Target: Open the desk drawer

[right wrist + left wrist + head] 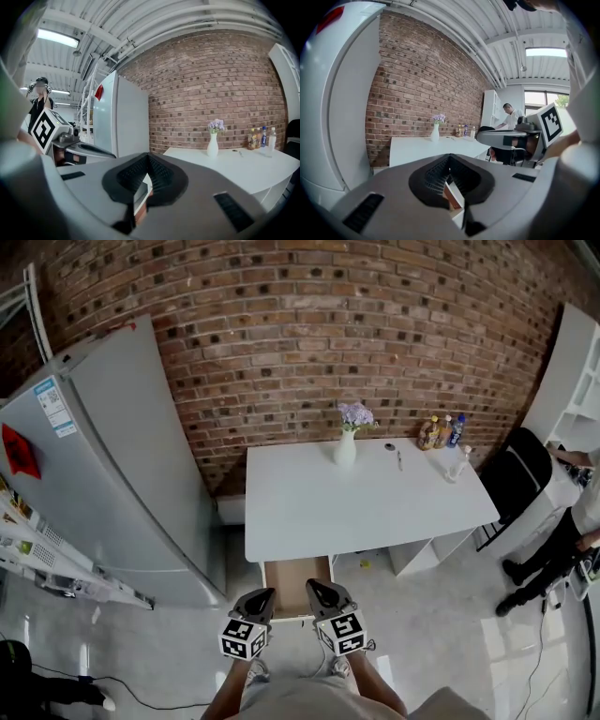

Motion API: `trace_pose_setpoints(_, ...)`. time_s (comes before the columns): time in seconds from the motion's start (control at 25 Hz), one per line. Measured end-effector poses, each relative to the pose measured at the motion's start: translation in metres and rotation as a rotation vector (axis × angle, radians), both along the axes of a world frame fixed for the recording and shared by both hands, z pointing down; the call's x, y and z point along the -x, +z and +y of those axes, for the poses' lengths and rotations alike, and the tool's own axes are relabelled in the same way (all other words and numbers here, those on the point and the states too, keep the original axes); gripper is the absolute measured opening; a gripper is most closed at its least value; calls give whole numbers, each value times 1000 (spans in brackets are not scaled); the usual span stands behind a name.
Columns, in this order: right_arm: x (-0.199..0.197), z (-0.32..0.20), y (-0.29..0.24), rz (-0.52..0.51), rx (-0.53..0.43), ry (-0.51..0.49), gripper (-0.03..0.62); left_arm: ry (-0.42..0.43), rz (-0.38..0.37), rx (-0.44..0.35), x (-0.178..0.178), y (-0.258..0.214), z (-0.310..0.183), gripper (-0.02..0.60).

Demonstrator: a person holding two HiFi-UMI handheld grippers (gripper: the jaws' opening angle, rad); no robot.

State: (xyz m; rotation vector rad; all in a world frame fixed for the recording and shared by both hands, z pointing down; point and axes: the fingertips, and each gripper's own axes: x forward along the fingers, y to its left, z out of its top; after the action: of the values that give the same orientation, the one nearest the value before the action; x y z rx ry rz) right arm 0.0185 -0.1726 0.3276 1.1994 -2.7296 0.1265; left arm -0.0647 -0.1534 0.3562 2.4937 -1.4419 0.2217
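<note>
Drawer [295,589] stands pulled out from the white counter [309,512]; left claw [260,601] and right claw [319,594], both pinched together and empty, hover above it. A careless dip could knock it shut.

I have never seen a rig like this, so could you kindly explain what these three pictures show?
A person holds a left gripper and a right gripper by hand; there is no robot. One picture comes from a camera on the person's head, looking down; the other two from cameras riding on each gripper, looking along its jaws. Both grippers are shut and hold nothing. Ahead stands a white desk with a vase of flowers, bottles and a pen; its drawer is pulled out.
</note>
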Motion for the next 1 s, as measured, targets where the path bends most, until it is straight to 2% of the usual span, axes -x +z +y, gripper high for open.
trace_pose_setpoints(0.56, 9, -9, -6, -6, 0, 5, 17, 10, -2, -31, -1, -13, -9, 12)
trace_pose_setpoints(1.0, 7, -14, 1, -9, 19, 8, 17, -5, 20, -16, -2, -6, -12, 12)
